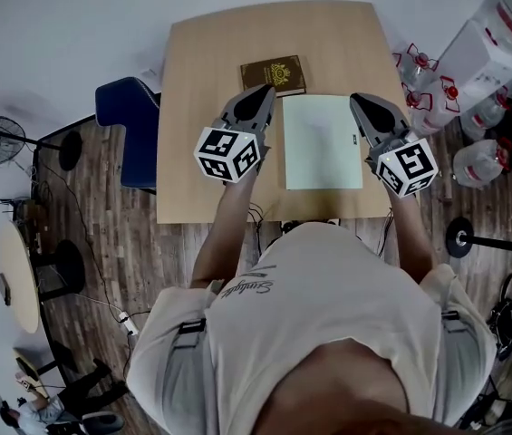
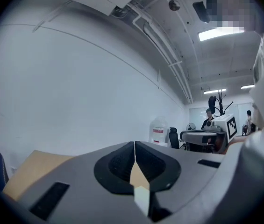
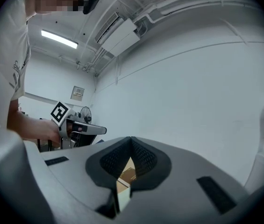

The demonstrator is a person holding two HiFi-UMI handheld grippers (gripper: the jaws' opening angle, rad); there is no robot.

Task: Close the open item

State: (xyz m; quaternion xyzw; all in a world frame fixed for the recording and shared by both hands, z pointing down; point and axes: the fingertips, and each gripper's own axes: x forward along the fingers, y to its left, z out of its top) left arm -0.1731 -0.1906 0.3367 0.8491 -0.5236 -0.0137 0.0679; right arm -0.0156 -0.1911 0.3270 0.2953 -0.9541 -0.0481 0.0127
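Wooden table [image 1: 201, 107], pale green folder [image 1: 323, 141] flat, long axis front-to-back, left gripper [image 1: 267, 91], right gripper [image 1: 357, 101] jaws together, empty.

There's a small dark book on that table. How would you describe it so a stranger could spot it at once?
Start at the light wooden table in front of the person. On its far side, just beyond the pale green pad, lies the brown book. It is the only dark thing lying there, smaller than the pad, with gold ornament on its cover.
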